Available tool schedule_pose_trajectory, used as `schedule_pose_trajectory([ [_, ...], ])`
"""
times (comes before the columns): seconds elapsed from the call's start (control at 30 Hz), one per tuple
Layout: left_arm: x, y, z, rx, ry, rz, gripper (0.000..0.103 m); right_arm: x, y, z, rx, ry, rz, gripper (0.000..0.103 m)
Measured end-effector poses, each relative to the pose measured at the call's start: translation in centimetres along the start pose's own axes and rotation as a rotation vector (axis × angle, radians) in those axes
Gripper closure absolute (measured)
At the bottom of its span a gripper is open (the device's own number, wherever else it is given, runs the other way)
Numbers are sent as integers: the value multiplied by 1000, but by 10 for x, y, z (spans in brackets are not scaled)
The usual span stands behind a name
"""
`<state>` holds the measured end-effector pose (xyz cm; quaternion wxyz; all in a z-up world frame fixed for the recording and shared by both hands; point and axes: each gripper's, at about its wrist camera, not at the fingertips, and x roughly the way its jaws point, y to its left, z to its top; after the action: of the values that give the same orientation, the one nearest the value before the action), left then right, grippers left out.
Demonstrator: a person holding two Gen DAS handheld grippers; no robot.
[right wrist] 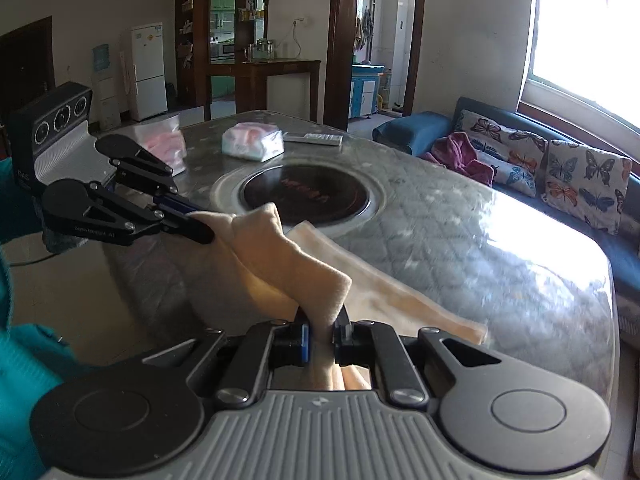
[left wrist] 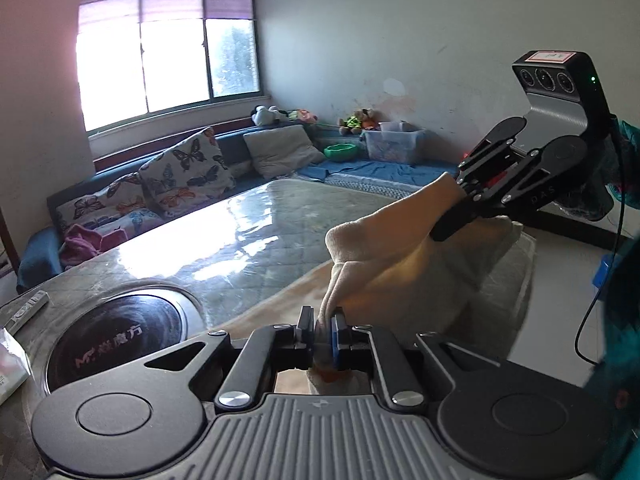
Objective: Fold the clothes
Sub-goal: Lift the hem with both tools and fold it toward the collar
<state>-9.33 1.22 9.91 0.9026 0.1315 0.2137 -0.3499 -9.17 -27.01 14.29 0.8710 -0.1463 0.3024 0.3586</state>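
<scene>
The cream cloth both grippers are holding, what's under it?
Under the lifted cream cloth, its lower part lies flat on the quilted, glossy table. Whatever sits beneath that flat layer is covered, so I cannot tell.

the left hand-held gripper [left wrist: 323, 330], black with blue-padded fingers, is clamped tight on a fold of cream fleece cloth [left wrist: 400, 264], while the right hand-held gripper [right wrist: 320, 330] pinches the same cloth's other end, the two raised and angled toward each other.
</scene>
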Motion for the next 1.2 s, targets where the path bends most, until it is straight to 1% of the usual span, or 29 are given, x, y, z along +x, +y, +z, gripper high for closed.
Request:
schedule_pose_trajectory([
  [0.07, 18, 18, 6, -18, 15, 17, 94, 15, -15, 15, -3, 12, 3, 94],
  [0.2, 62, 51, 10, -67, 62, 39, 94, 53, -44, 32, 2, 56, 2, 93],
  [0.27, 85, 63, 3, -101, 95, 60, 94, 90, -62, 34, 35, 101, -15, 93],
  [0.37, 114, 75, -9, -142, 139, 87, 94, 130, -78, 22, 99, 125, -32, 92],
  [0.43, 122, 78, -16, -157, 150, 108, 94, 142, -86, 9, 152, 118, -47, 85],
  [0.47, 125, 79, -18, -163, 153, 117, 93, 149, -90, 3, 179, 114, -54, 85],
  [0.53, 130, 81, -21, -173, 159, 133, 92, 151, -97, -15, 231, 80, -93, 80],
  [0.6, 130, 81, -21, -174, 162, 151, 90, 143, -102, -23, 281, 44, -130, 74],
  [0.73, 129, 86, -19, -210, 162, 198, 83, 120, -108, -39, 343, -15, -220, 74],
  [0.8, 128, 90, -17, -233, 159, 246, 84, 109, -108, -45, 360, -33, -259, 74],
  [0.87, 124, 93, -13, -265, 148, 270, 84, 101, -107, -50, 363, -48, -286, 74],
  [0.93, 119, 93, -8, -300, 130, 258, 85, 93, -105, -51, 363, -64, -293, 75],
  [0.97, 116, 90, -5, -312, 120, 236, 86, 93, -103, -51, 362, -70, -284, 76],
  [1.0, 116, 85, 0, -316, 113, 209, 86, 94, -103, -51, 362, -70, -276, 80],
  [1.03, 118, 80, 4, -313, 111, 181, 86, 97, -103, -47, 365, -71, -239, 83],
  [1.1, 123, 70, 11, -310, 112, 132, 86, 102, -104, -43, 363, -71, -210, 87],
  [1.2, 138, 62, 15, -324, 125, 90, 86, 120, -103, -29, 347, -60, -161, 87],
])
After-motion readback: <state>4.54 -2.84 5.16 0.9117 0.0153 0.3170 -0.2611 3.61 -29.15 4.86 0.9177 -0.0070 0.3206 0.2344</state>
